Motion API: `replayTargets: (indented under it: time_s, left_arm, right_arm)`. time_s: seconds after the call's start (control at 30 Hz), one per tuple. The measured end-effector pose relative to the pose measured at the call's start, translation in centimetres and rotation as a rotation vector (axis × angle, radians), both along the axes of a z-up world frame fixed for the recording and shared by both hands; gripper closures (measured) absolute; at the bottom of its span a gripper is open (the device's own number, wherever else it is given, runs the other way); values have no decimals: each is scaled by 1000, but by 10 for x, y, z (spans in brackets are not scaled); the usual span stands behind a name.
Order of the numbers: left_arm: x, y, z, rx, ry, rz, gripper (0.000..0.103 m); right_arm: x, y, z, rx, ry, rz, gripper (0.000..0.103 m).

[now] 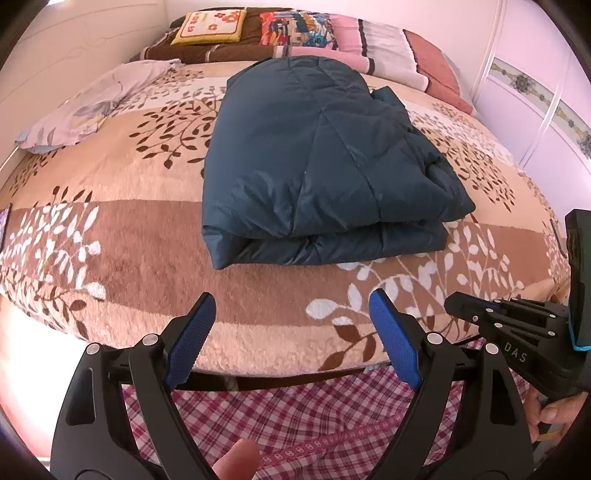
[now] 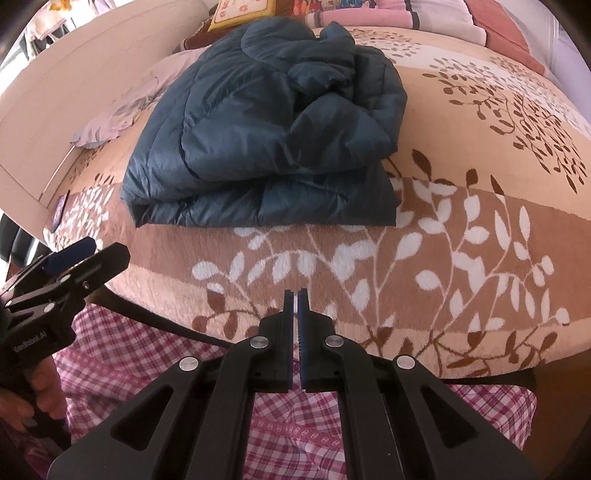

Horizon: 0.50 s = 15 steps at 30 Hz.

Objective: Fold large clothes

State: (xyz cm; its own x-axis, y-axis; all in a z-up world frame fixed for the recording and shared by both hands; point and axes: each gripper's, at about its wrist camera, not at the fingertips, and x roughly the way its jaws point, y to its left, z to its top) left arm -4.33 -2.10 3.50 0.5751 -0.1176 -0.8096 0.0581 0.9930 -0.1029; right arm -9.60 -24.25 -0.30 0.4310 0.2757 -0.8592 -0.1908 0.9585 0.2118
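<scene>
A dark teal padded jacket lies folded into a thick stack on the bed; it also shows in the right wrist view. My left gripper is open and empty, held over the bed's near edge, short of the jacket. My right gripper is shut with nothing between its pads, also at the near edge and apart from the jacket. Each gripper shows from the side in the other's view: the right gripper and the left gripper.
The bed carries a tan blanket with a leaf pattern. A pale floral cloth lies at the far left. Pillows and cushions line the head end. A pink checked sheet hangs below the near edge. A white wardrobe stands at the right.
</scene>
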Motion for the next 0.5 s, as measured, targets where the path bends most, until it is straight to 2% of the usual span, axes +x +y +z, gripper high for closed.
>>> replayTargets:
  time_s: [0.17, 0.2, 0.23, 0.3, 0.5]
  left_arm:
    - [0, -2, -4, 4, 15, -7, 19]
    - [0, -2, -4, 4, 15, -8, 19]
    - [0, -2, -5, 5, 18, -9, 19]
    - [0, -3, -6, 6, 22, -9, 19]
    - [1, -3, -8, 7, 34, -7, 19]
  right_arm:
    - [0, 0, -3, -7, 11, -10, 98]
    - [0, 0, -3, -9, 12, -11, 87]
    - [0, 0, -4, -12, 12, -12, 71]
    - [-2, 0, -3, -19, 0, -18, 59]
    - [-1, 0, -4, -23, 4, -17, 59]
